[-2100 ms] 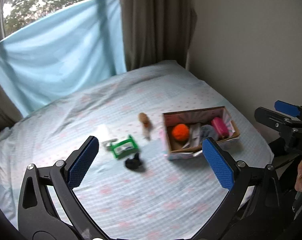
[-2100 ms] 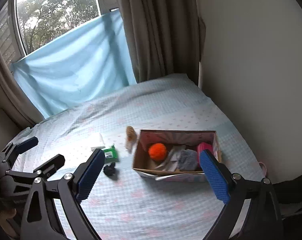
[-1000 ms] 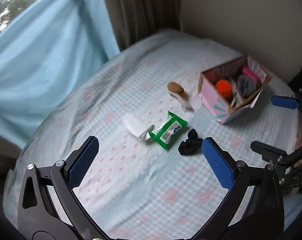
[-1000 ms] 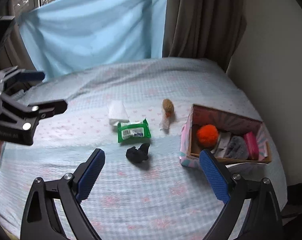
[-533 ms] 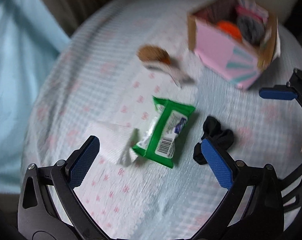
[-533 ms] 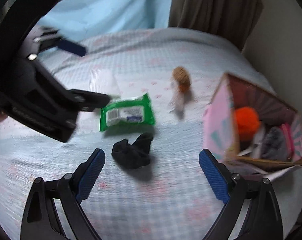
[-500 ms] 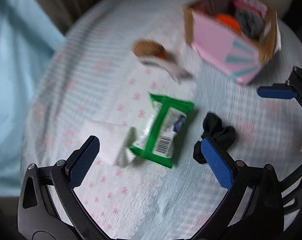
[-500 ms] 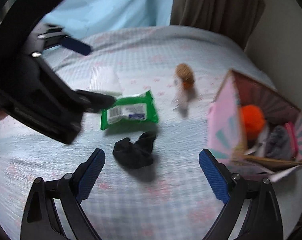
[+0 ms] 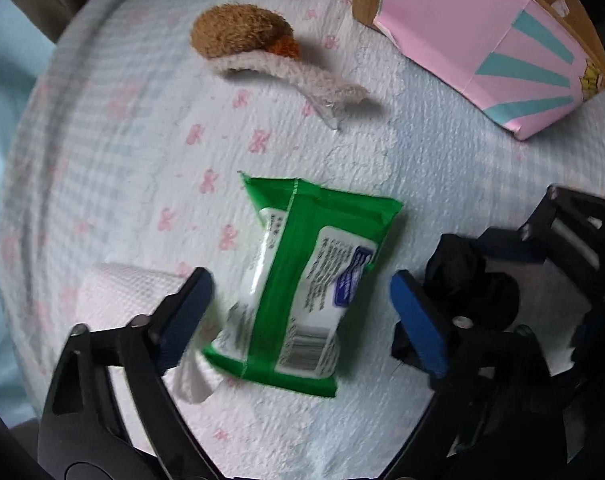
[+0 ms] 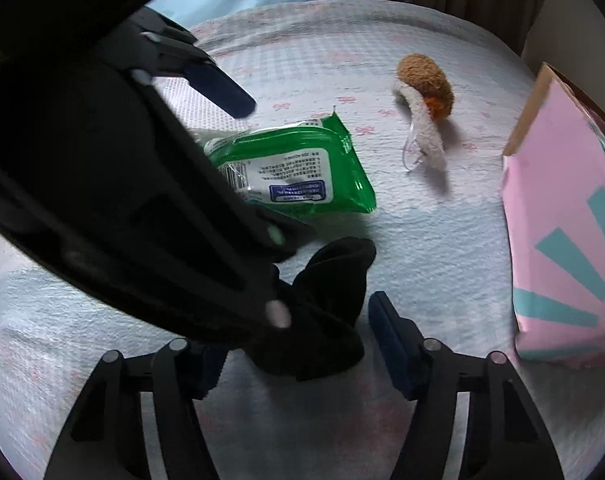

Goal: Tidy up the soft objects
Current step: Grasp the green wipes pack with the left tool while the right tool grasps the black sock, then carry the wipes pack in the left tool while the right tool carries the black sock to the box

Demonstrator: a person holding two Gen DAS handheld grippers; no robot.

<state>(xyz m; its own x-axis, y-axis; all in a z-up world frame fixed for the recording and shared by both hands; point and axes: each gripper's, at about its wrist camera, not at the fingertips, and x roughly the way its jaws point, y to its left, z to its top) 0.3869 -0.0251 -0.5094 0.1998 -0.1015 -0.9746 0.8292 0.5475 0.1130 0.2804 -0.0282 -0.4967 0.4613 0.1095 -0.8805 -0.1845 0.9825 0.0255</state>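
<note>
The left gripper point(image 9: 298, 308) points steeply down at the bed, its jaws partly open and just now closing, one blue pad on each side of the green plastic pack of wet wipes point(image 9: 302, 284). The right pad stands clear of the pack; whether the left pad touches it cannot be told through the blur. Under the left finger lies a folded white paper towel point(image 9: 130, 292), with the pack's near corner resting over its edge.

The right gripper point(image 10: 298, 344) is also down at the bed, its jaws at a middling width and just now closing around the crumpled black fabric piece point(image 10: 326, 308). The right pad stands just beside the fabric with a sliver of bedsheet showing between; the left pad is hidden behind the other gripper's frame, so contact there cannot be told.

The pack and the black piece lie just beside each other on the pale blue checked bedsheet with pink bows point(image 9: 342, 420). Farther out lies a brown and white plush toy with an orange patch point(image 9: 258, 44), apart from both. Beyond it to the right stands the pink cardboard box with teal rays point(image 9: 498, 44), its contents barely showing over the rim.
</note>
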